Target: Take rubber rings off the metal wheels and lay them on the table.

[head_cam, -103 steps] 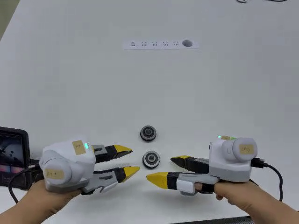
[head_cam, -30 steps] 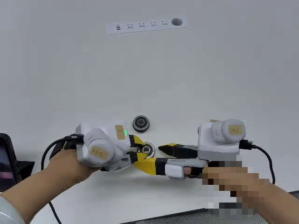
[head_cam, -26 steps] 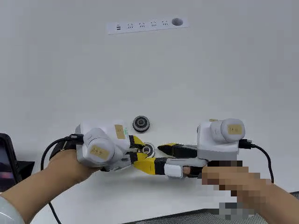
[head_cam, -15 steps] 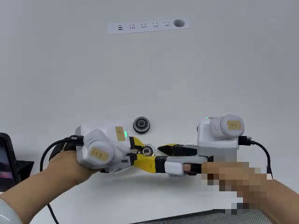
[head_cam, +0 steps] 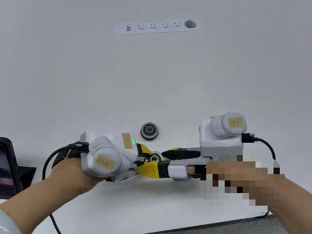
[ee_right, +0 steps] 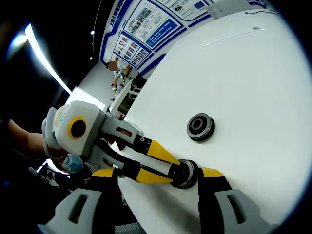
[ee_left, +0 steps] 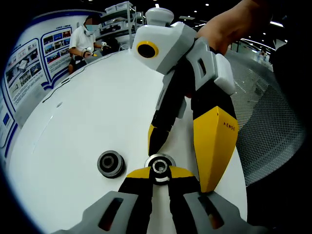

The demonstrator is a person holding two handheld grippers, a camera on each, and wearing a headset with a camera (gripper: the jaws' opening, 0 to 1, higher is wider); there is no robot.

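Observation:
A small metal wheel with a black rubber ring (head_cam: pixel 155 157) is held just above the white table (head_cam: pixel 156 83), with my left gripper (head_cam: pixel 148 157) shut on it. The left gripper view has its yellow fingertips (ee_left: pixel 134 173) clamped on the wheel (ee_left: pixel 160 165). My right gripper (head_cam: pixel 157 162) comes in from the right, open, with one jaw on each side of this wheel. In the right gripper view the wheel (ee_right: pixel 185 174) sits between my wide jaws, close to the right fingertip (ee_right: pixel 209 171). A second ringed wheel (head_cam: pixel 150 130) lies flat on the table just beyond.
A white power strip (head_cam: pixel 158 25) lies at the far side of the table. A black device (head_cam: pixel 7 165) with a cable stands at the left edge. The table's front edge runs just below my hands, with grey mesh flooring (ee_left: pixel 273 126) beyond it.
My right gripper has moved left until its jaws straddle the wheel, and that hand has rolled upward. The left gripper keeps its hold on the wheel, almost still.

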